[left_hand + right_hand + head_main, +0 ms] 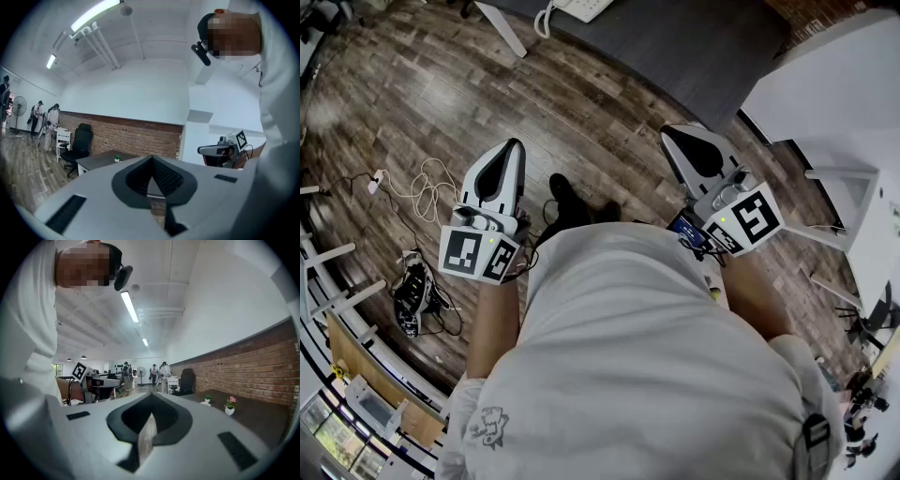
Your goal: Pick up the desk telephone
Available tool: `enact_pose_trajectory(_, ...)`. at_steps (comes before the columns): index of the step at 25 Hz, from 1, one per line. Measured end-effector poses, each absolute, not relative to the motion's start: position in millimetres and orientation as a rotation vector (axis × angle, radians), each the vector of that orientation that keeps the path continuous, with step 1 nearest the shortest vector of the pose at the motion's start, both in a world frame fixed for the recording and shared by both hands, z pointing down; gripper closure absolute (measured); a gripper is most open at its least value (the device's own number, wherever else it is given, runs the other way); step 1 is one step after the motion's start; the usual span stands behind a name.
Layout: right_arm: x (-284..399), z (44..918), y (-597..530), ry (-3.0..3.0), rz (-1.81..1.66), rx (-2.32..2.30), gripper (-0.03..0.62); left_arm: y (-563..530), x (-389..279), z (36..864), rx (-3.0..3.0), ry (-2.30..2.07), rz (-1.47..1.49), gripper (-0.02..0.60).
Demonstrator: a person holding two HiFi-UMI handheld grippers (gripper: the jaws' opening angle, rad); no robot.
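The white desk telephone [579,7] with its coiled cord lies on a dark grey desk [694,42] at the top edge of the head view, far from both grippers. My left gripper [517,144] is held level at waist height over the wooden floor, its jaws shut on nothing. My right gripper [668,132] is at the same height to the right, also shut and empty. In the left gripper view the closed jaws of the left gripper [151,158] face a brick wall, with the right gripper [224,149] beside. The right gripper [150,396] has nothing between its jaws. The telephone shows in neither gripper view.
A white table [834,84] stands at the right. Cables and a power strip [414,295] lie on the floor at the left. A black office chair [80,141] and a dark desk [101,161] stand by the brick wall. Small flower pots [229,408] sit on a desk. People stand far off.
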State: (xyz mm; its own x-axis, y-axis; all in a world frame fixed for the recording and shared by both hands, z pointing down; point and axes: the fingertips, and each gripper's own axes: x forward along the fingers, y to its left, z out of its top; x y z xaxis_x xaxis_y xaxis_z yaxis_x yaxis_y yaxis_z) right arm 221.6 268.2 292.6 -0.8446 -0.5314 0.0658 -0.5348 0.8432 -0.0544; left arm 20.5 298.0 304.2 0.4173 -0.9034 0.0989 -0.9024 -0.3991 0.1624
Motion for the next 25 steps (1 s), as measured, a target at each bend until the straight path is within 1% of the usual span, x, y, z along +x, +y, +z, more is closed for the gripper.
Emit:
enact_pose_trajectory(16,200,297,245,-2.975,0.149,0.855,0.589,274,8,307,2.484,-1.577,0.021,0.569)
enact_pose_trajectory(25,181,299,222,-2.951,0.122,0.896,0.588,251,-13,312,2.475,-1.576,0.003,0.569)
